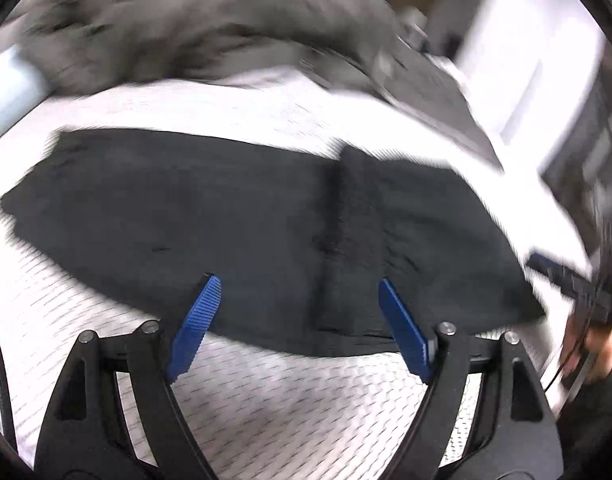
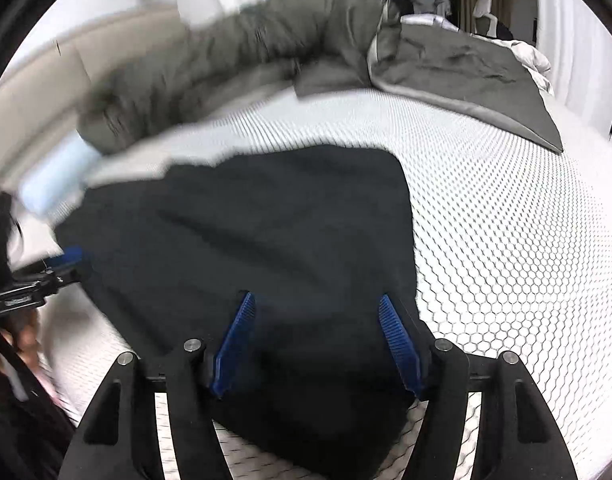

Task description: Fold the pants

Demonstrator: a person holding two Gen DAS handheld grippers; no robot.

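The black pants (image 1: 233, 216) lie folded flat on the white patterned mattress (image 2: 506, 240) of a bed. Beyond them a grey duvet (image 2: 458, 64) is heaped along the far side, with a pale blue pillow (image 1: 9, 88) at its left end; nothing lies on top of the pants. The left tool (image 1: 295, 296) hangs above the pants' near edge, jaws wide apart and empty. The right tool (image 2: 318, 312) hovers over the cloth, jaws likewise spread, gripping nothing.
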